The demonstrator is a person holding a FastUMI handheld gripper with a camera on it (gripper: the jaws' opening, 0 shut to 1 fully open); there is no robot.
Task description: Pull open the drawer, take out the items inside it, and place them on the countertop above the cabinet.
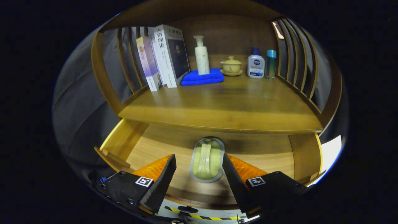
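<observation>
gripper view, looking forward along the two fingers into a wooden cabinet. the gripper hangs above the drawer, which stands pulled out beneath the countertop. the fingers are spread wide, one on either side of a pale green item in a sealed clear wrapper that lies flat on the drawer floor. a gap shows between each finger and the wrapper's edge, so neither finger presses on it; whether the fingertips reach the level of the item cannot be told from this angle. the item lies near the middle of the drawer, its far end just short of the countertop's front edge, lengthwise along the line of the fingers.

on the countertop, toward the back, a row of things stands well beyond the fingers. at the left, several books lean upright against the slatted side rail. just beside them lies a folded blue cloth with a white pump bottle standing on it. next comes a small lidded cup on a saucer, then a white bottle with a dark blue cap, and touching or just beside it a slim blue bottle near the right slatted rail. the front half of the countertop is bare wood.
</observation>
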